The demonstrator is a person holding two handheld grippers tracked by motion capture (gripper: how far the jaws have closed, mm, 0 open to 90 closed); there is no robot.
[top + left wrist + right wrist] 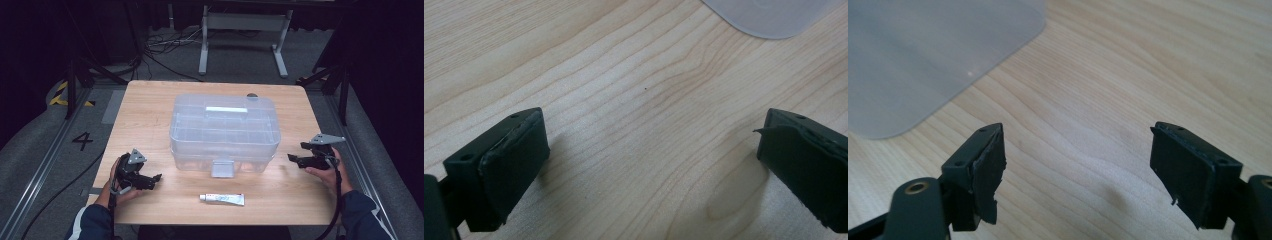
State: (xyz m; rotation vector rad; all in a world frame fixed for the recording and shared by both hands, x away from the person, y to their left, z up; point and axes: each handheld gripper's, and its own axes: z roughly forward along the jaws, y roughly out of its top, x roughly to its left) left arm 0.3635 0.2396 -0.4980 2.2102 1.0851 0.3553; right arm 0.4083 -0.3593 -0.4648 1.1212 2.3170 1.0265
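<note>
A clear plastic storage box (224, 131) with a closed lid stands at the middle of a light wooden table (150, 107) and serves as the landmark. A white tube (222, 199) lies flat on the table in front of the box, just past its front latch (222, 168), parallel to the near table edge and apart from both grippers.

The left gripper (156, 178) rests in the person's left hand (120, 182) to the left of the box's front corner, low over the table; the tube is the nearest loose item to it, off to its right. In the left gripper view its jaws stand spread wide over bare wood, nothing between them, with a rounded corner of the box (769, 17) ahead.

The right gripper (292, 157) is held in the right hand (327, 172) to the right of the box, pointing toward its side. Its jaws are likewise spread apart and empty, the box corner (933, 55) lying ahead and to the left.
</note>
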